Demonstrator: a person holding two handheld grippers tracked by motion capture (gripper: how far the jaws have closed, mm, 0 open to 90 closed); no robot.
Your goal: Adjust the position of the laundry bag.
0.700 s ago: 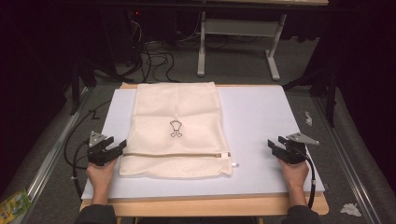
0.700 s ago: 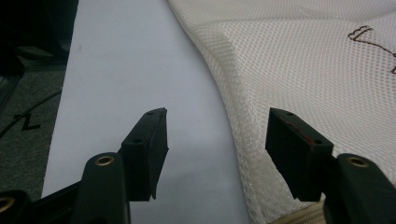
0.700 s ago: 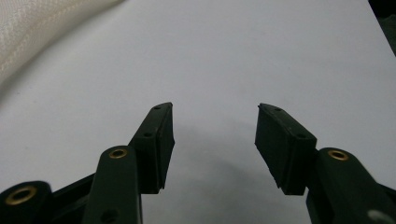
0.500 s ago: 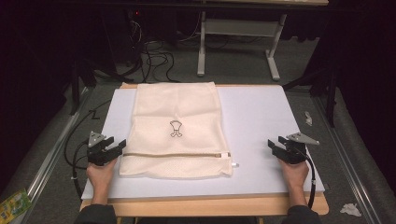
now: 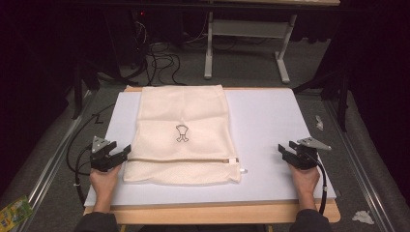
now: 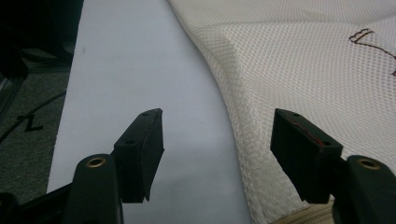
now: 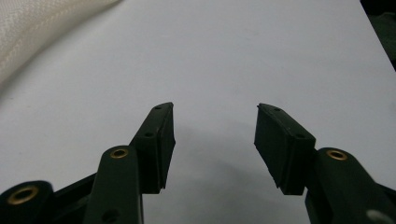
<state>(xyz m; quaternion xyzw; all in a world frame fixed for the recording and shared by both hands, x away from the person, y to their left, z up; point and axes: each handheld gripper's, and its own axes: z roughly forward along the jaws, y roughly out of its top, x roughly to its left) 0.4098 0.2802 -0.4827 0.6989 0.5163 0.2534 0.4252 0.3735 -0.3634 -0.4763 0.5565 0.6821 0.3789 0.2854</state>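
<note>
A cream mesh bag (image 5: 183, 133) with a small dark emblem and a zipper near its front edge lies flat on the white board (image 5: 270, 125). My left gripper (image 5: 121, 153) rests at the bag's left front corner, open; its jaws straddle the bag's left edge (image 6: 243, 140) with nothing gripped. Over at the board's right side my right gripper (image 5: 285, 152) stands open above bare white surface (image 7: 215, 60), well apart from the bag, whose edge (image 7: 32, 28) lies at upper left in the right gripper view.
The board sits on a wooden table (image 5: 217, 212). Cables (image 5: 159, 53) and a white desk frame (image 5: 246, 34) stand on the floor beyond. Crumpled paper bits (image 5: 362, 216) lie right of the table, and a green packet (image 5: 14, 210) sits at lower left.
</note>
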